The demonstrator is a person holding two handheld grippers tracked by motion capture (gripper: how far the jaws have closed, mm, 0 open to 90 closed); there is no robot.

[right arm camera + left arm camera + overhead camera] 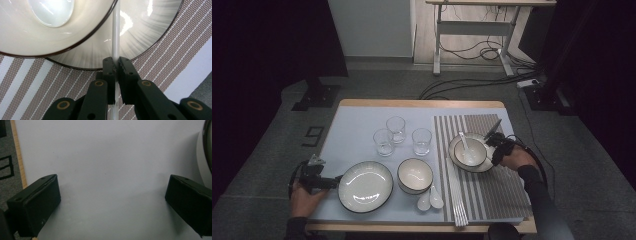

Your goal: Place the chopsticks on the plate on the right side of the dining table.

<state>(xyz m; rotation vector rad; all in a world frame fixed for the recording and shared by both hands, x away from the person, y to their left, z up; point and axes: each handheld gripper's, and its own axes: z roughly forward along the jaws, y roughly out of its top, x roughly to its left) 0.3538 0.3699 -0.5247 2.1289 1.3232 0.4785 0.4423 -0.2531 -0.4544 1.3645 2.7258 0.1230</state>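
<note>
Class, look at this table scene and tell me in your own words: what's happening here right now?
A person is laying a table with a gripper in each hand. The right gripper is shut on a thin white chopstick, held over the plate and bowl on the striped placemat. The left gripper rests open on the pale mat beside the large plate. Three glasses, another bowl and two spoons wait nearby.

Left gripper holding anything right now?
No. In the left gripper view the left gripper has its jaws wide apart over the bare white mat, with nothing between them.
</note>
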